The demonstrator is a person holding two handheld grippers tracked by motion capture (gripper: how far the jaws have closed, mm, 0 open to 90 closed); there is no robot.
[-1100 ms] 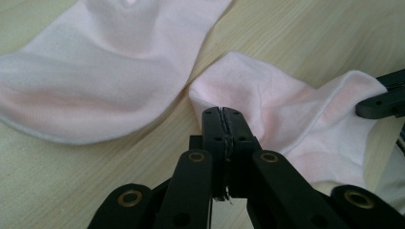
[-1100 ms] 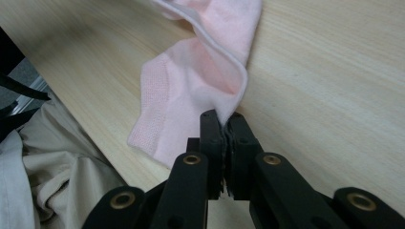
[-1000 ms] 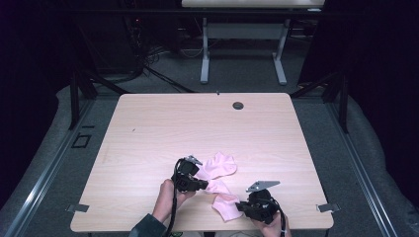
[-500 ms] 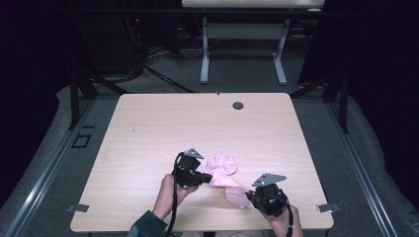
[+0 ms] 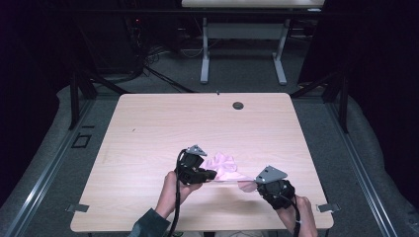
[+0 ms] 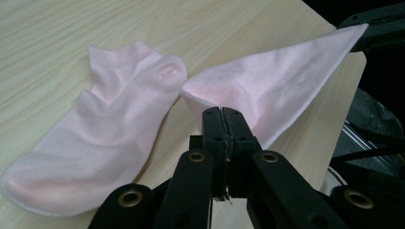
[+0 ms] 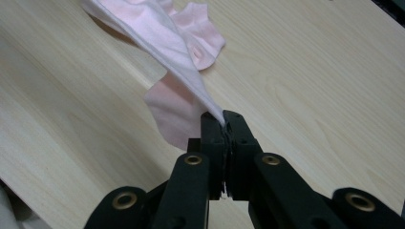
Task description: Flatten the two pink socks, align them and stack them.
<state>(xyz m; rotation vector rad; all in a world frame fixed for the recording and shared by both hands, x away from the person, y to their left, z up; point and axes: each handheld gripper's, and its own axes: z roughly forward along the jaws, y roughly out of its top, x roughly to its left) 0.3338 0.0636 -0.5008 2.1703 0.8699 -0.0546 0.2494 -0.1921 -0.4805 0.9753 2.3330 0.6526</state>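
Right gripper (image 5: 258, 183), near table edge: jaws clamped on one end of a lifted pink sock (image 6: 282, 86). Left gripper (image 5: 211, 174): jaws pinched on its other end; sock stretched between them above the table (image 5: 148, 123). Second pink sock (image 6: 105, 138) flat just beyond.

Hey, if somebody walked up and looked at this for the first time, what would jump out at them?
Most striking is a pink sock stretched taut in the air between the left gripper and the right gripper, each shut on one end of it, near the front edge of the wooden table. A second pink sock lies flat on the table beside it. Beyond the table, the room is dark.
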